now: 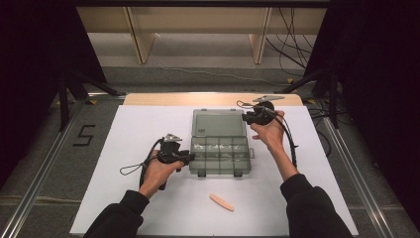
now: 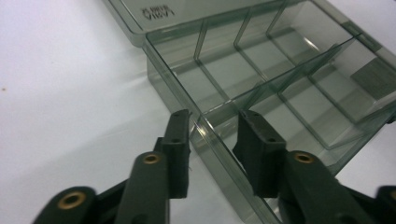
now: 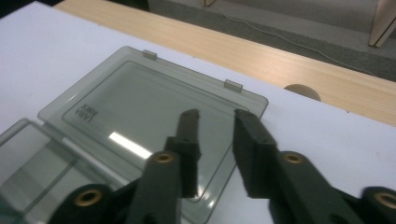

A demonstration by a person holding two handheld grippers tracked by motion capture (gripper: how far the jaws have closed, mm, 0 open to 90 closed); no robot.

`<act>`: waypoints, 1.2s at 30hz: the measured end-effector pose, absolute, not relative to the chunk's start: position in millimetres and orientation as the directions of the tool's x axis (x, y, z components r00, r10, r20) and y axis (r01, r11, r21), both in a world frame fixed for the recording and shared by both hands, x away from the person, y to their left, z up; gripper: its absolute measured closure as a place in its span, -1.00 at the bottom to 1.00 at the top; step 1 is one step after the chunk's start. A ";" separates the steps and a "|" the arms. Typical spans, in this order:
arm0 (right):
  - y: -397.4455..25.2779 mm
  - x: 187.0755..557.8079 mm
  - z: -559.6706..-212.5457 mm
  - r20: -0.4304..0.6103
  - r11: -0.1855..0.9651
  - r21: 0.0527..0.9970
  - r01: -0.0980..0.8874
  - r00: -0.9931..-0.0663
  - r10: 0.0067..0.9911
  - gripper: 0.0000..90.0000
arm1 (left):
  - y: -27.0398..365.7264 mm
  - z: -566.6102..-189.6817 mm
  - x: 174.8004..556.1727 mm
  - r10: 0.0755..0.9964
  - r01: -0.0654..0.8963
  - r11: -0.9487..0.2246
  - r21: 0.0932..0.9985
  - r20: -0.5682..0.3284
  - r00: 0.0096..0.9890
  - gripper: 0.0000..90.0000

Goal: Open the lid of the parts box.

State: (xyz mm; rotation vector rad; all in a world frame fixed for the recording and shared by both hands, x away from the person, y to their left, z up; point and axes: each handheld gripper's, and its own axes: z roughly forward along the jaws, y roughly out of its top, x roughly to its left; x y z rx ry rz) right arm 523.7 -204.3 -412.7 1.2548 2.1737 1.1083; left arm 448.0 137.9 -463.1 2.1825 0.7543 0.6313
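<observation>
- While the box (image 1: 219, 148) lies open on the bench (image 1: 133, 129), its lid (image 3: 140, 116) folded flat away from the person, every compartment that shows looks empty.
- Left hand-held gripper (image 2: 212, 128): jaws apart, astride the box's near-left corner wall, one jaw outside and one inside; not yet clamped on it.
- Right hand-held gripper (image 3: 217, 114): jaws apart, hovering over the lid's far-right part, holding nothing. I cannot tell whether they touch it.
- A small tan piece (image 1: 221, 202) lies on the bench, well behind both grippers, nearer the person, untouched.
- Judged from this, opening is done. What seems left is either filling a compartment with the tan piece or swinging the lid shut; the right gripper's place by the lid hints at the lid.
</observation>
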 end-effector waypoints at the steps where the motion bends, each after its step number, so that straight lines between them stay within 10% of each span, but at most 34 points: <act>1: -203.2 520.9 -410.4 0.036 0.298 0.788 0.540 -0.522 0.852 0.46 | 140.3 -460.4 447.8 0.679 0.324 -0.573 0.753 0.215 0.702 0.37; 11: -200.4 481.9 -391.4 -0.037 0.396 0.804 0.444 -0.627 0.778 -0.03 | 140.4 -436.8 421.0 0.686 0.256 -0.503 0.825 0.201 0.700 -0.11; 36: -175.3 411.2 -375.5 -0.079 0.531 0.766 0.361 -0.768 0.636 -0.15 | 142.4 -422.8 367.4 0.681 0.158 -0.420 0.894 0.195 0.706 -0.35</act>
